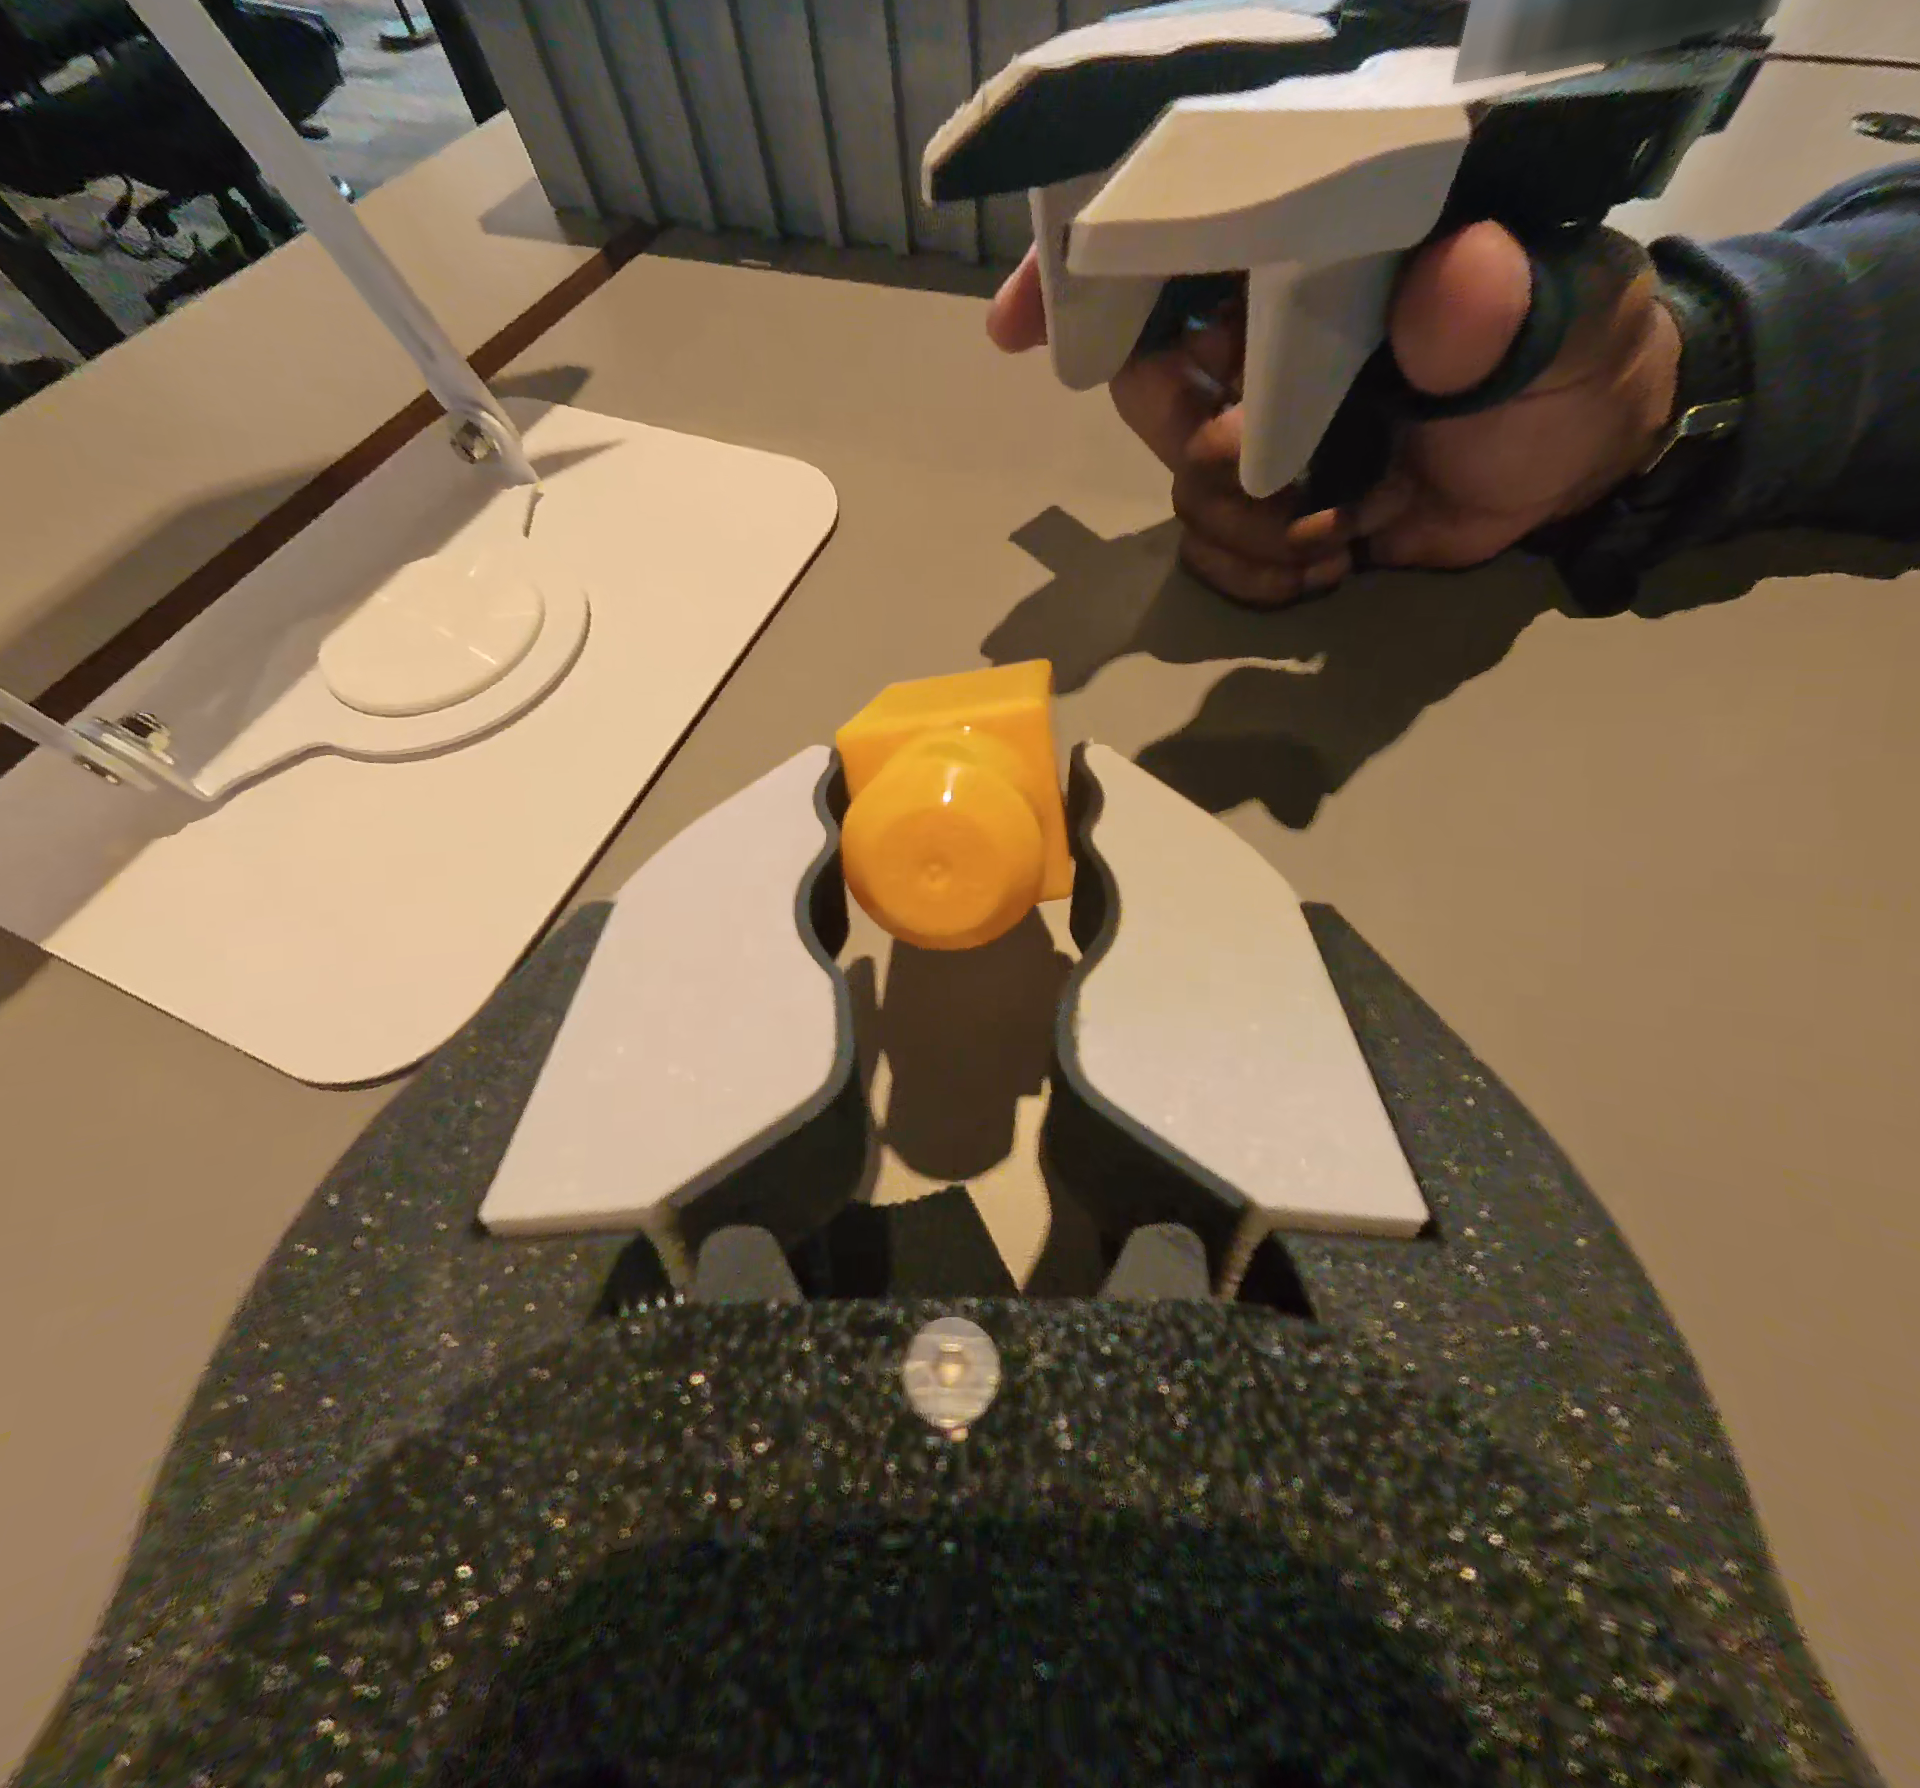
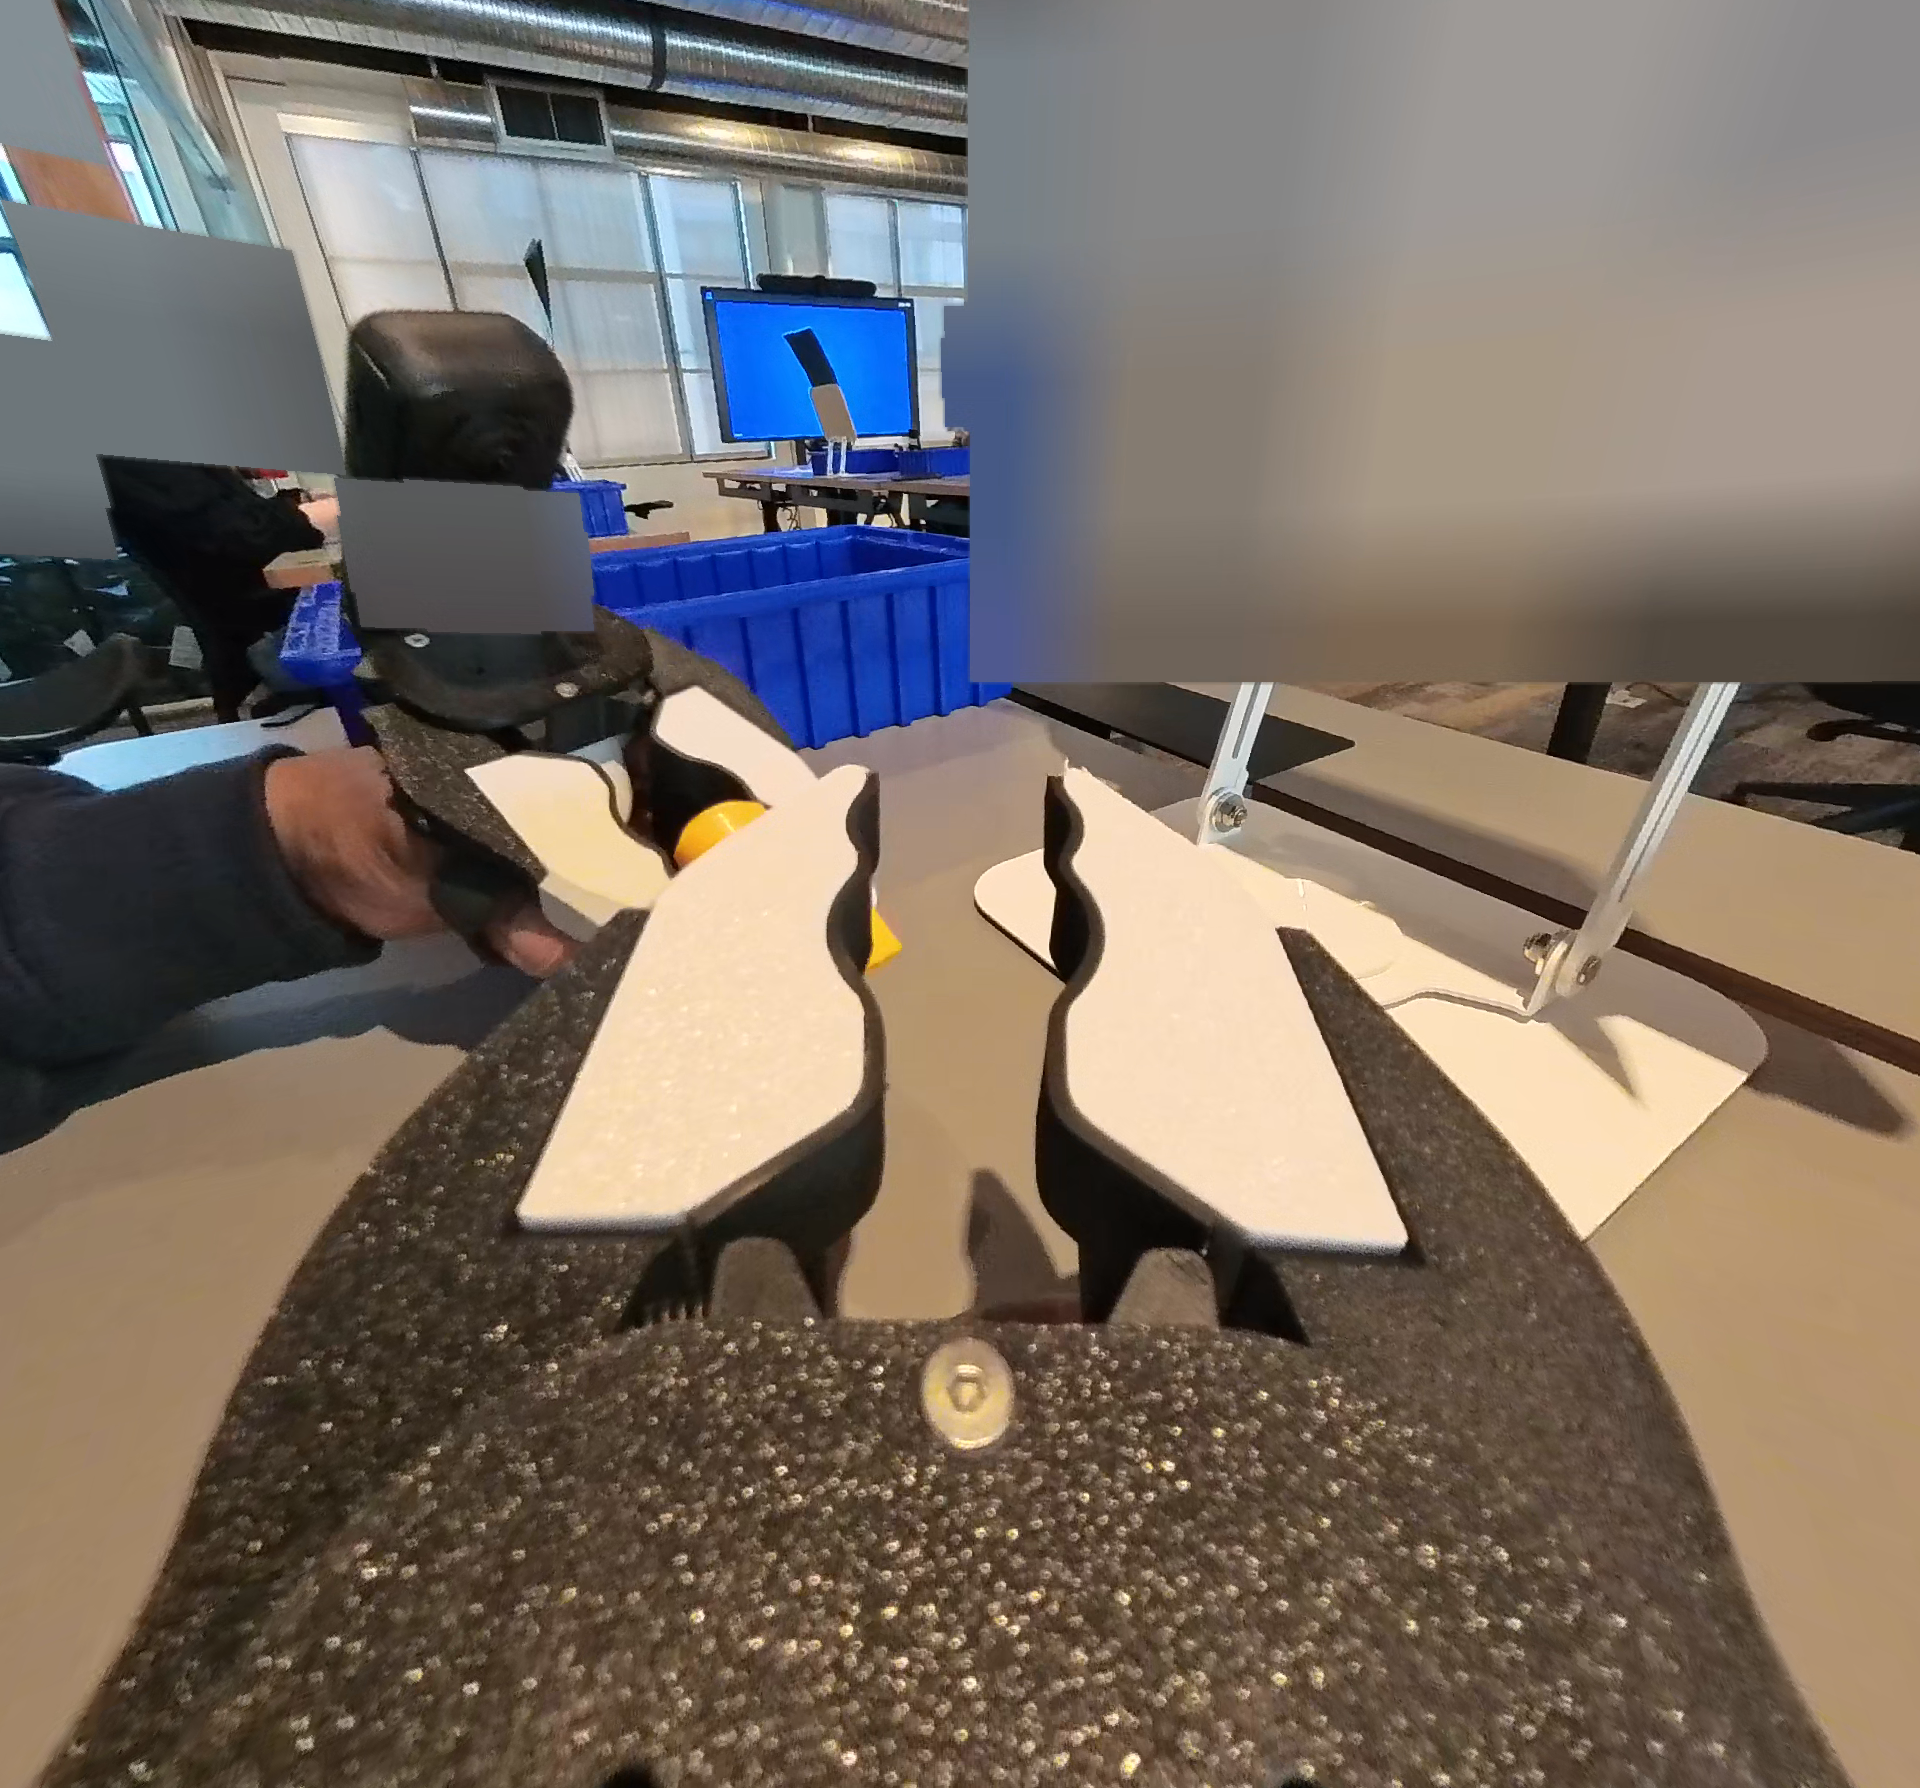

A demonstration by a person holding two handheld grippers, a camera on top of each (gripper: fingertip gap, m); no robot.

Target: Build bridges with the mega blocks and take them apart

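My left gripper [image 1: 954, 782] is shut on an orange one-stud mega block [image 1: 940, 845], pinched at its fingertips with the stud pointing back at the camera. The block hangs a little above the tan table [image 1: 1558, 907], over its own shadow. My right gripper [image 2: 961, 803] is open and empty, with only table between its fingers. In the left wrist view the right gripper [image 1: 1008, 211] is at the upper right, held by a hand and pointing left, beyond the block. In the right wrist view the left gripper [image 2: 675, 803] with the orange block [image 2: 717, 829] is just left of my right gripper's left finger.
A white stand base plate [image 1: 416, 751] with thin metal struts lies left of the block; it also shows in the right wrist view [image 2: 1558, 1094]. A grey ribbed crate [image 1: 831, 76] stands at the table's far edge. A blue bin [image 2: 810, 616] and a monitor [image 2: 810, 367] are beyond. Spacing between my two grippers at the tips: around 8 centimeters.
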